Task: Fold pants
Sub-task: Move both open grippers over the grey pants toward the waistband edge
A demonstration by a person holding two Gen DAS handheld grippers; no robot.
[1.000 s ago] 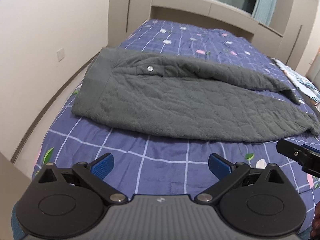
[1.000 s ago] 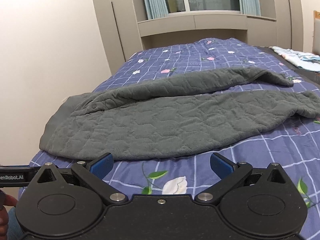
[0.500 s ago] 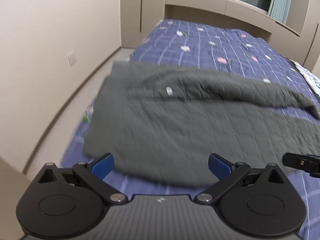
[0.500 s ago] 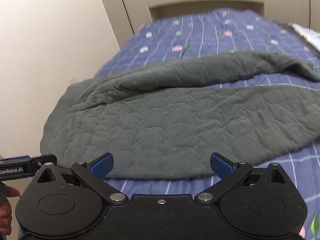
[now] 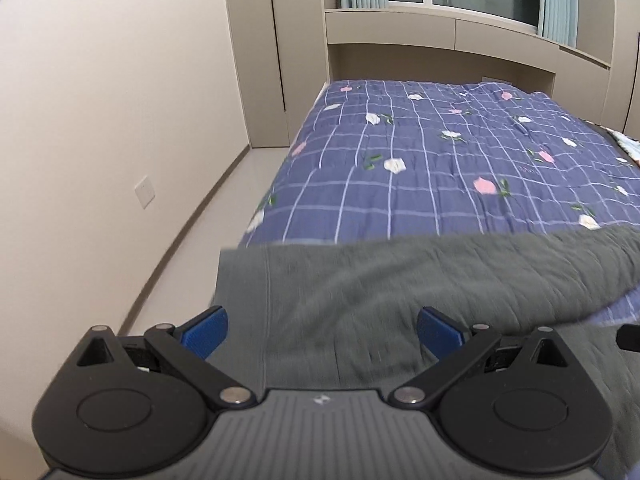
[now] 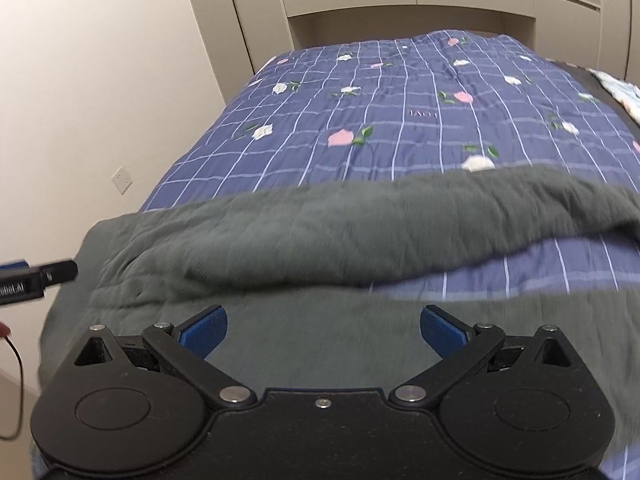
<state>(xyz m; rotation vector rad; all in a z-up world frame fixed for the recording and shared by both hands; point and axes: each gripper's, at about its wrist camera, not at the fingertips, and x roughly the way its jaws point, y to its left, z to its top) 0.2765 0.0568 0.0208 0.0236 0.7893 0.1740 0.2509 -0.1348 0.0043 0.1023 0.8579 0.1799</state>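
The grey quilted pants (image 6: 320, 240) lie on the bed (image 6: 400, 92), on its blue checked cover with flowers, at the near edge. Their long axis runs from 9 o'clock to 3 o'clock in both views: the waistband (image 5: 240, 280) points to 9 o'clock, toward the wall, and the legs go out to 3 o'clock. In the right wrist view the two legs part at the 3 o'clock side, with a strip of blue cover between them.

The left gripper (image 5: 322, 330) has its blue pads wide apart, over the waistband end, holding nothing. The right gripper (image 6: 324, 330) is also wide apart, over the near leg, and grips nothing.

At 9 o'clock in the right wrist view, the other tool bears white letters, partly cut and blurred; I cannot read them fully.
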